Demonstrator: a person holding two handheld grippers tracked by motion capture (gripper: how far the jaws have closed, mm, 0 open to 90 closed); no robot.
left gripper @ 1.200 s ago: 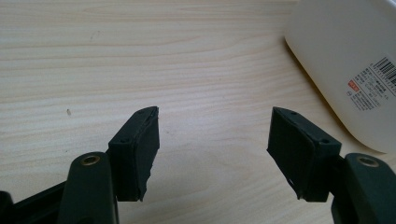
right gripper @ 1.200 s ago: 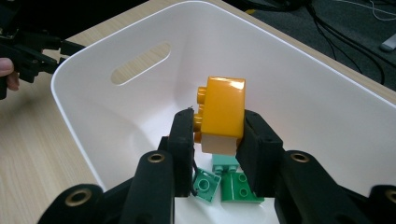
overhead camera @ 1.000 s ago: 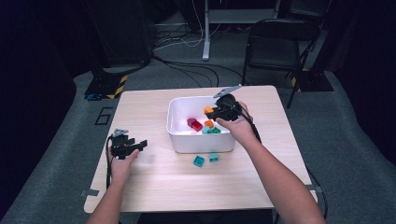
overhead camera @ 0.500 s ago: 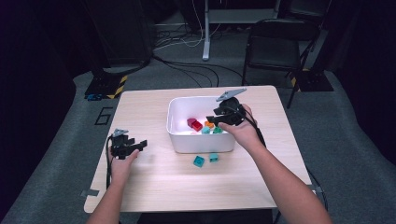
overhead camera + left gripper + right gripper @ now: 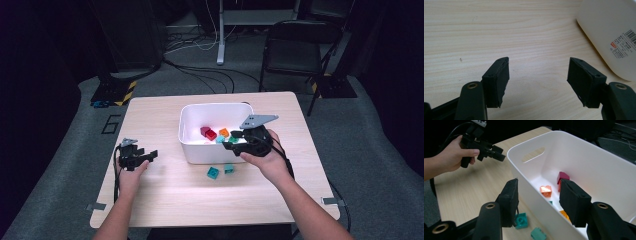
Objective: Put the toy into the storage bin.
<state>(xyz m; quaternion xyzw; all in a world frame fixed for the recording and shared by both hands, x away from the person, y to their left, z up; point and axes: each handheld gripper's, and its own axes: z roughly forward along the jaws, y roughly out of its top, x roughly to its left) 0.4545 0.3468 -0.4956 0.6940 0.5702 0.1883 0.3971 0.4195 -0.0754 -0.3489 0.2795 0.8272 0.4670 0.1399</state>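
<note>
Jaws just opening empty over white bin [image 5: 584, 162], light wooden table [image 5: 165, 112], dark room

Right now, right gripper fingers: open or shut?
Open, just opening: the right gripper holds nothing, its fingers straddling the white bin's near wall.

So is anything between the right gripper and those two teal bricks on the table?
Nothing visible blocks them. The right gripper hangs over the near wall of the white bin, jaws open and empty after opening. The two teal bricks lie on the bare table just outside that wall, below the gripper.
</note>
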